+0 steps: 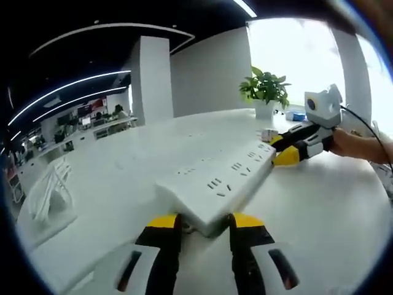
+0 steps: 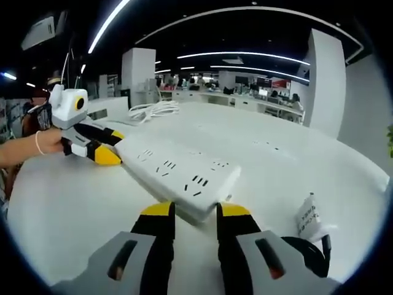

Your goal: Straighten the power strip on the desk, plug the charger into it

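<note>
So in the left gripper view there's a coiled white cable (image 1: 52, 190) off on the far left of the desk (image 1: 331, 209). The left gripper (image 1: 204, 228) has its jaws pinched on the near end of the white power strip (image 1: 218, 184), which runs away to the right. The right gripper (image 1: 284, 150) is at the strip's far end, with a potted plant (image 1: 265, 91) behind it.

In the right gripper view, the left gripper (image 2: 110, 147) sits at the far left end of the power strip (image 2: 175, 172), and the right gripper (image 2: 195, 220) has its jaws closed on the near end. The charger (image 2: 309, 218) lies on the desk (image 2: 73, 209) to the right, with a black cord.
</note>
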The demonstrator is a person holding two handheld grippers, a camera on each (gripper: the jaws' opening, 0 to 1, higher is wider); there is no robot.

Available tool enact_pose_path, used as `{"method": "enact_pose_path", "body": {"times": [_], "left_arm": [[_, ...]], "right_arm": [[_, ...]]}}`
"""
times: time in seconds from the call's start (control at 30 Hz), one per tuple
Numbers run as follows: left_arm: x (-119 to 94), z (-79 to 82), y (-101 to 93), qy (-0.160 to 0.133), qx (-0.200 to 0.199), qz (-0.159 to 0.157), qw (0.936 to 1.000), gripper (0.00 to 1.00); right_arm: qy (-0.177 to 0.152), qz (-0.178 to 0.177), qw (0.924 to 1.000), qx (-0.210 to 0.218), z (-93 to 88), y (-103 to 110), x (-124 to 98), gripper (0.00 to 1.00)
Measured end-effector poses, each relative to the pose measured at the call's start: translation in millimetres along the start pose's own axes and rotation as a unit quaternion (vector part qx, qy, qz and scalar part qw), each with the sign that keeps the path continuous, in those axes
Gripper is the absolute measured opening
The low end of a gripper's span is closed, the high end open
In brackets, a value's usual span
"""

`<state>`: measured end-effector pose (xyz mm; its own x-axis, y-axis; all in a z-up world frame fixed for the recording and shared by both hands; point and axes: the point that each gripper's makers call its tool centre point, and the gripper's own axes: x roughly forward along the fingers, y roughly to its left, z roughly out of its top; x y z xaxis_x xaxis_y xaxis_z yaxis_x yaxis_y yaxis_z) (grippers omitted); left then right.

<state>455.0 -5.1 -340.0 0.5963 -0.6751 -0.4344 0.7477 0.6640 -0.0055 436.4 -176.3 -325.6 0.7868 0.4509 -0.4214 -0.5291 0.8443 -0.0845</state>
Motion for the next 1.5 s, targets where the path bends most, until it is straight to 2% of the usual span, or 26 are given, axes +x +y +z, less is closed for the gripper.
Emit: {"method": "enact_pose_path", "body": {"times": [1.23, 1.33, 1.4, 1.5], "left_arm": [[-9.0, -0.7, -6.5, -0.007, -0.004, 0.003, 1.0000, 0.30], [-8.7, -0.4, -6.1, -0.009, -0.004, 0.005, 0.9999, 0.31], [-8.4, 0.7, -6.4, -0.014, -0.020, 0.005, 0.9997, 0.33], [-8.6, 0.6, -7.9, -0.013, -0.021, 0.000, 0.9997, 0.35]], "right_arm": [[-0.004, 0.007, 0.9999, 0.009, -1.0, -0.8, -3.3, 0.24], [-0.007, 0.011, 0.9998, 0.014, -0.9, -2.3, -3.4, 0.25], [-0.017, 0.024, 0.9986, 0.044, 0.9, 0.1, -3.8, 0.28], [-0.025, 0.024, 0.9987, 0.039, 3.4, 0.1, -5.2, 0.30]]}}
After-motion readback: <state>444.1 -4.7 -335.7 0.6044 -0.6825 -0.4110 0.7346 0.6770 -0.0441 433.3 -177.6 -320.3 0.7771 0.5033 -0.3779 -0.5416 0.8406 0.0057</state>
